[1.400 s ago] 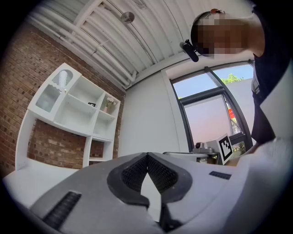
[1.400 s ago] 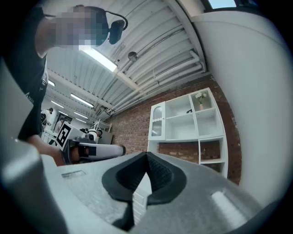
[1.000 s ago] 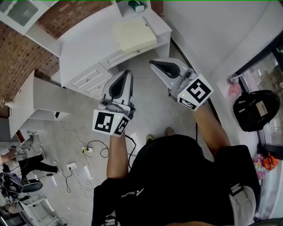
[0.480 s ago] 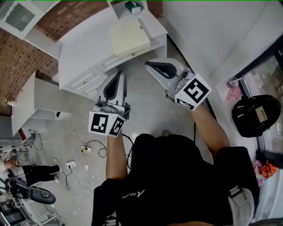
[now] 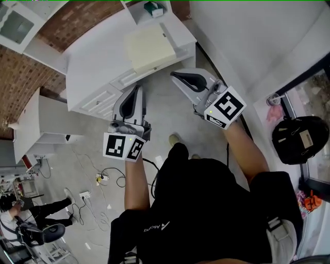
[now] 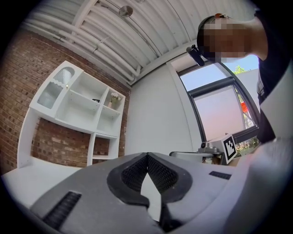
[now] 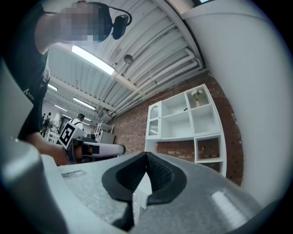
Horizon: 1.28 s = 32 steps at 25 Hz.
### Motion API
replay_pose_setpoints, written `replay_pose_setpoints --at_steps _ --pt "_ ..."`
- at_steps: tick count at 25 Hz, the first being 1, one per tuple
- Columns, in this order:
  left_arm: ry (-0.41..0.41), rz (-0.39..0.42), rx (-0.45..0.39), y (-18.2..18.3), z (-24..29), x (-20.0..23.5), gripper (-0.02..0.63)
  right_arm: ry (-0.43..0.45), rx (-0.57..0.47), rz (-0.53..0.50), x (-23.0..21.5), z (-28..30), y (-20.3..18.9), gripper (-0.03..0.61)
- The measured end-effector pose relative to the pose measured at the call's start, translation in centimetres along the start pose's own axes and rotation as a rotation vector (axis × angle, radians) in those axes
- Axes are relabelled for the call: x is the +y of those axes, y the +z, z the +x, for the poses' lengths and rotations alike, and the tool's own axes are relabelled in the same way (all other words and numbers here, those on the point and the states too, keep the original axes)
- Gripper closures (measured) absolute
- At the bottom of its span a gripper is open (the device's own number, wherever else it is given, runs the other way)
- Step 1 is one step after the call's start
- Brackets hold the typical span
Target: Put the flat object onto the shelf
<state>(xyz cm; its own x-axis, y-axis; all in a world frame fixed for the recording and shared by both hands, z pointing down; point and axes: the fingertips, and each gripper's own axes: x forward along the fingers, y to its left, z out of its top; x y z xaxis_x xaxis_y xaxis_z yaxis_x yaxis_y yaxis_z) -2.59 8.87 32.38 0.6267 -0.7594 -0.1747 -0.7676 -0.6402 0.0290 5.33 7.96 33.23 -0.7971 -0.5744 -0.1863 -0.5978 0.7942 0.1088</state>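
The flat object (image 5: 149,47) is a cream slab lying on top of the white cabinet (image 5: 95,59), in the head view. Above it a white shelf compartment (image 5: 142,11) holds a small teal item (image 5: 153,7). My left gripper (image 5: 136,88) hangs over the floor just in front of the cabinet's drawers, shut and empty. My right gripper (image 5: 175,76) is beside it, near the cabinet's right corner, also shut with nothing in it. The white wall shelf (image 6: 82,107) shows in the left gripper view past the closed left gripper (image 6: 147,157), and the shelf (image 7: 187,121) shows again past the right gripper (image 7: 146,155).
A white side unit (image 5: 41,124) stands at the left against the brick wall. Cables and a power strip (image 5: 103,176) lie on the floor. A black bag (image 5: 299,138) hangs at the right by the window. Another person (image 5: 28,214) is at the lower left.
The cabinet and flat object sit slightly nearer the grippers in the head view. The left gripper has drifted left and up a little. A foot now shows below the grippers.
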Motion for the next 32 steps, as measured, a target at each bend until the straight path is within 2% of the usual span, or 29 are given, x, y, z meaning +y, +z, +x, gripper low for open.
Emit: replay_pose_setpoints --at_steps 8,16,24,32 --pt "-0.003 -0.018 -0.014 -1.4 4.3 8.9 0.615 -0.043 0.056 0.002 -5.6 7.4 -3.6 0.578" --pt "-0.031 -0.046 -0.017 -2.8 7.8 17.7 0.615 -0.141 0.129 0.029 -10.8 13.9 -7.9 0.578" --pt "-0.068 -0.065 0.011 -4.4 11.6 22.0 0.615 -0.238 0.194 0.082 -15.9 16.9 -12.2 0.574" --pt "-0.021 -0.070 0.045 -6.6 13.2 23.3 0.615 -0.298 0.232 0.196 -19.6 16.2 -16.5 0.505"
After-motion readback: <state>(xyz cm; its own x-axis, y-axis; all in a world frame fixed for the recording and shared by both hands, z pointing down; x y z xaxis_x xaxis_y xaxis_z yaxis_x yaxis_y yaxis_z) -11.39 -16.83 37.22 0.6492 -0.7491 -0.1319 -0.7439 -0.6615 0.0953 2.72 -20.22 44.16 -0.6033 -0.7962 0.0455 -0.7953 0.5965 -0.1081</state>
